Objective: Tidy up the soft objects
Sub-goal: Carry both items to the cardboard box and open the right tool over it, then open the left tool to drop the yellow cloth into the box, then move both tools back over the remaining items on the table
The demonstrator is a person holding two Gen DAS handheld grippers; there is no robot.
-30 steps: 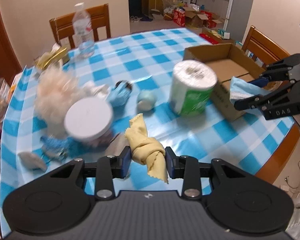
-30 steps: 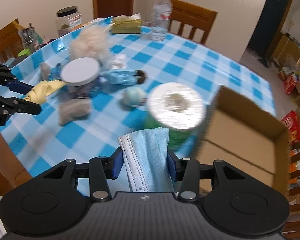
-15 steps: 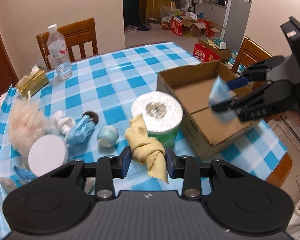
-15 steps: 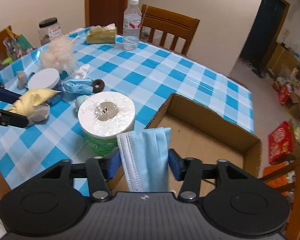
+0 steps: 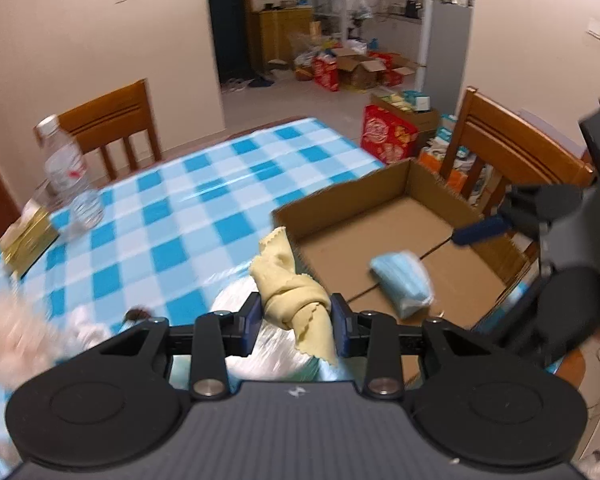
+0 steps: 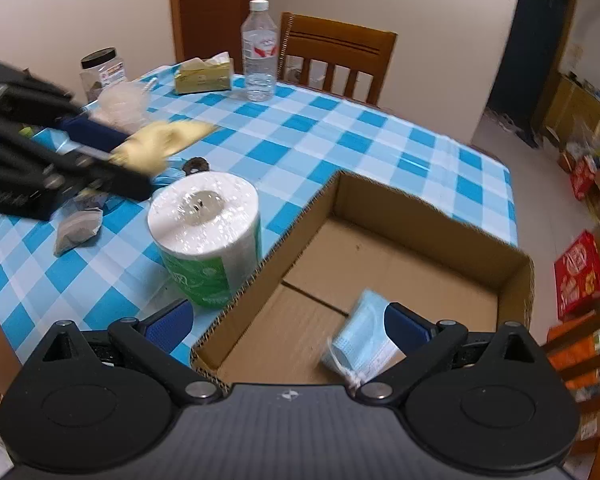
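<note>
My left gripper (image 5: 298, 316) is shut on a knotted yellow cloth (image 5: 284, 264) and hangs over the toilet roll (image 6: 204, 232), just left of the open cardboard box (image 5: 340, 196). In the right wrist view, the left gripper (image 6: 128, 156) and the cloth (image 6: 160, 140) are blurred at the left. My right gripper (image 6: 286, 320) is over the box's near corner, its jaws opening wide. The blue face mask (image 6: 364, 336) is inside the box (image 6: 420, 208) beside the right finger, with neither pad pressing on it. The left wrist view has the mask (image 5: 402, 280) on the box floor below the right gripper (image 5: 480, 284).
On the blue checked table stand a water bottle (image 6: 259, 52), a tissue box (image 6: 202, 74), a jar (image 6: 102, 70), a fluffy toy (image 5: 16, 324) and a small grey pouch (image 6: 78, 230). Wooden chairs (image 6: 336, 56) stand around it. Cartons clutter the floor beyond.
The right gripper moved over the box, spread its jaws and let go of the mask, which now sits in the box. The left gripper carried the yellow cloth rightward toward the box.
</note>
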